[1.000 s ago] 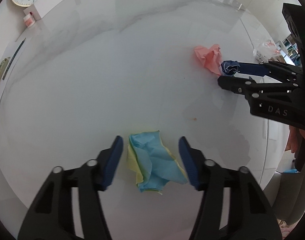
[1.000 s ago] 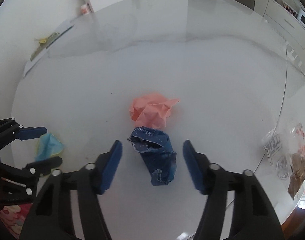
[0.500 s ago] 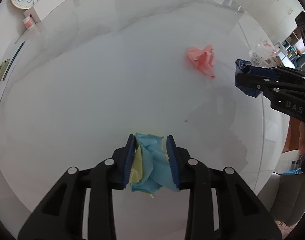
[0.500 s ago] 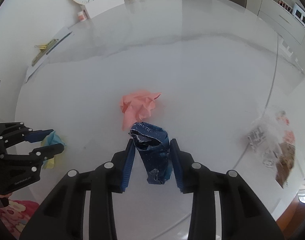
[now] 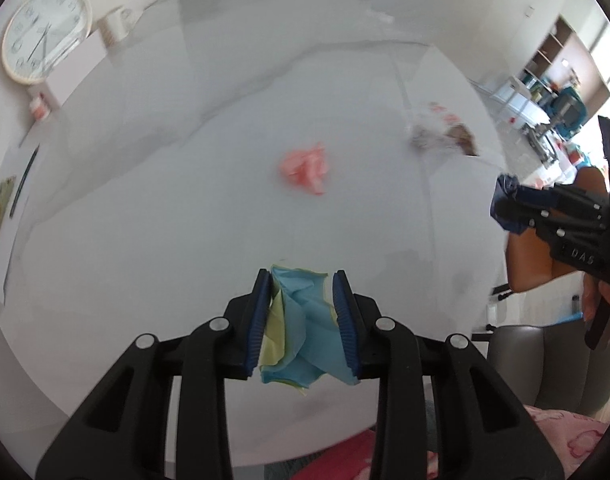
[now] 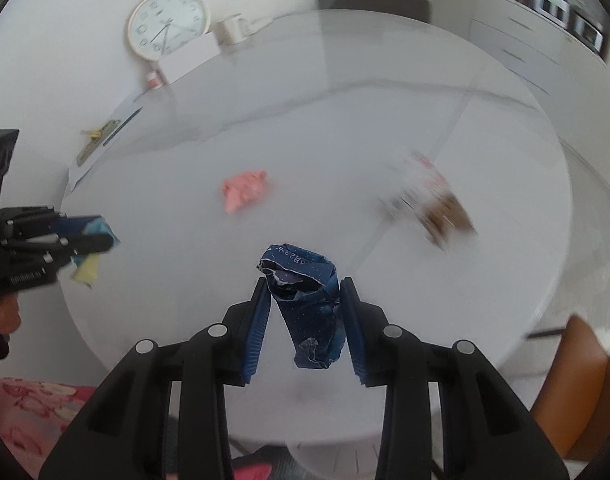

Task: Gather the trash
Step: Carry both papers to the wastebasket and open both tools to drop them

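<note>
In my left gripper (image 5: 301,316) the blue pads are pressed in from both sides on a crumpled wad of light blue and yellow paper (image 5: 301,332), which hangs clear of the table. My right gripper (image 6: 305,320) is clamped the same way on a crushed dark blue wrapper (image 6: 309,304) with small white print near its torn top edge, also held above the surface. Below both lies the round white marble table (image 6: 465,280), its near edge under my fingers, with pink patterned fabric (image 6: 29,404) showing beneath it. Further out on the tabletop a crumpled pink paper ball (image 6: 243,192) sits alone, and well to its right a clear plastic bag (image 6: 433,204) with brown and red contents, blurred. At the far left edge I see papers with a pen (image 6: 123,126), a small jar (image 6: 153,78), a white box, a mug (image 6: 233,28) and a round wall clock (image 6: 167,24) leaning behind them
</note>
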Demonstrator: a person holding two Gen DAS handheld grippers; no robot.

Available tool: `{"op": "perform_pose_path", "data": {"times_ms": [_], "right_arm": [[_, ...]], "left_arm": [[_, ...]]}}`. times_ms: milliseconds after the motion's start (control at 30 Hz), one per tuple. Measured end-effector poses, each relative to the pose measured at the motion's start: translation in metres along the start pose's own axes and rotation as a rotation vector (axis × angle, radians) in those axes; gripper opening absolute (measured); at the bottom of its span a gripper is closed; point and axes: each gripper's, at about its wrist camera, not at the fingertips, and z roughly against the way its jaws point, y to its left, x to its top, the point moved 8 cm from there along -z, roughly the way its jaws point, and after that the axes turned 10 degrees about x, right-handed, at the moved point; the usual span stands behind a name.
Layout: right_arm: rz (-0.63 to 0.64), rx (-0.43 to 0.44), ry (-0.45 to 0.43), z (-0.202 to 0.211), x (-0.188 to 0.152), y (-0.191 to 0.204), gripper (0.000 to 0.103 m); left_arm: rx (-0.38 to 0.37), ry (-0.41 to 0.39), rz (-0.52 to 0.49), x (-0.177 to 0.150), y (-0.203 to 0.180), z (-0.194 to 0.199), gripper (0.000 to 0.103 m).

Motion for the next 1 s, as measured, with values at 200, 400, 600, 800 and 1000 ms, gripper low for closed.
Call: {"op": "perform_pose_path", "data": {"times_ms": [200, 400, 600, 800, 1000], "right_arm": [[-0.097, -0.044, -0.024, 0.045, -0.048, -0.031, 0.036], [-0.191, -0.087, -0.045, 0.078, -0.095, -0.059, 0.037], [-0.281, -0.111, -0.049, 0.106, -0.143, -0.086, 0.037], [-0.314, -0.120, -0.048, 0.120, -0.172, -0.096, 0.038], [-0.321, -0.113, -0.047, 0.123, -0.181, -0.097, 0.038]], "left_arm": [[-0.067, -0.020, -0.114, 0.007, -0.080, 0.019, 0.032], [-0.146, -0.034, -0.249, -0.002, -0.165, 0.025, 0.032], [-0.216, -0.009, -0.379, -0.021, -0.243, 0.023, 0.032], [-0.256, 0.053, -0.474, -0.043, -0.301, 0.008, 0.032], [-0.241, 0.112, -0.544, -0.059, -0.324, -0.009, 0.055]]}}
